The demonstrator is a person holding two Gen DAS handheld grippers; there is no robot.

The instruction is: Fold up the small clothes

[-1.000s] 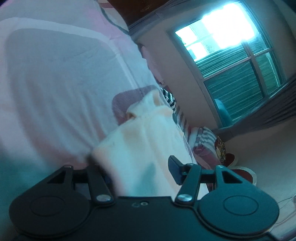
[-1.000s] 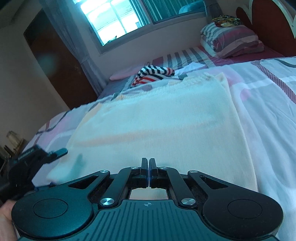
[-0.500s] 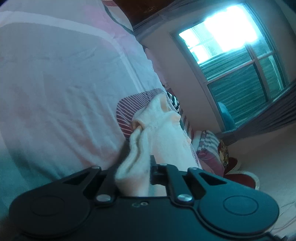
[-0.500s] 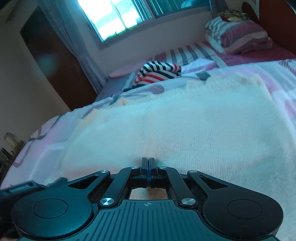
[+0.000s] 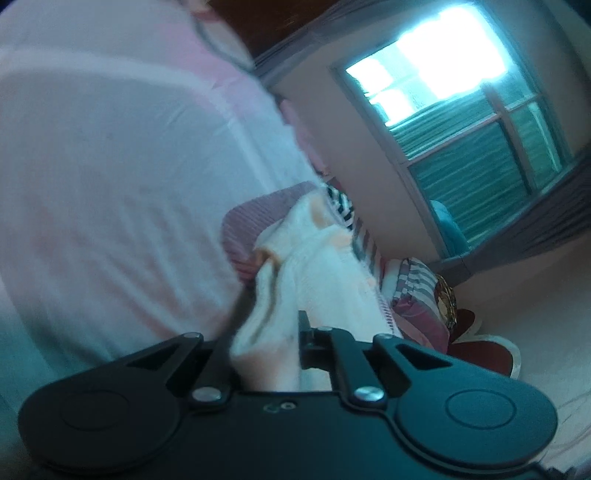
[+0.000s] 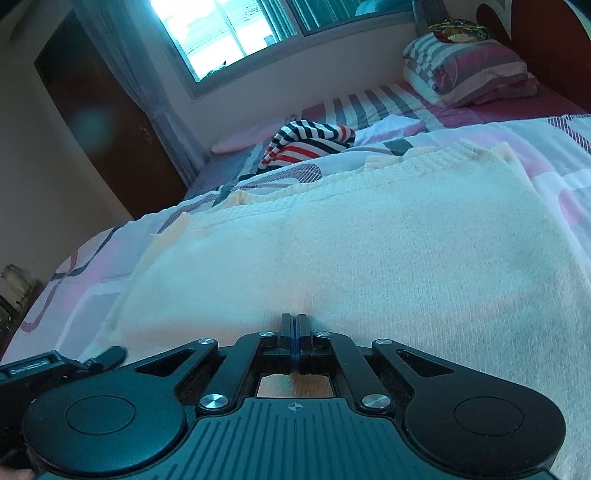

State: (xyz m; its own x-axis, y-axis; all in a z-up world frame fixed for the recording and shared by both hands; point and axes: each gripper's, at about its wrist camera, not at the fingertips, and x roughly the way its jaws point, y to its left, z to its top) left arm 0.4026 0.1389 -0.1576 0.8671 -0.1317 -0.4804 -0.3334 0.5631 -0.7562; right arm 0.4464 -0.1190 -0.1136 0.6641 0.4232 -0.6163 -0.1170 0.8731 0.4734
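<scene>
Left wrist view: rolled hard, low over bed sheet (image 5: 110,192), facing window (image 5: 461,122) at 2 o'clock, cream knit garment (image 5: 317,280) close at 6 o'clock. Right wrist view: level, very near, skimming along the garment (image 6: 351,251) toward the window (image 6: 229,33) at 11 o'clock. Shared: garment, window, striped pillow (image 6: 476,70), striped clothing (image 6: 310,142).

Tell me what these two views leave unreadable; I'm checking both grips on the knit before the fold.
- Left view: motion blur smears the cream knit garment; the left gripper pinches a bunched edge, layer count unclear.
- Right view: the right gripper body covers the garment's near hem.
- Right view: the striped garment is crumpled; type unreadable.
</scene>
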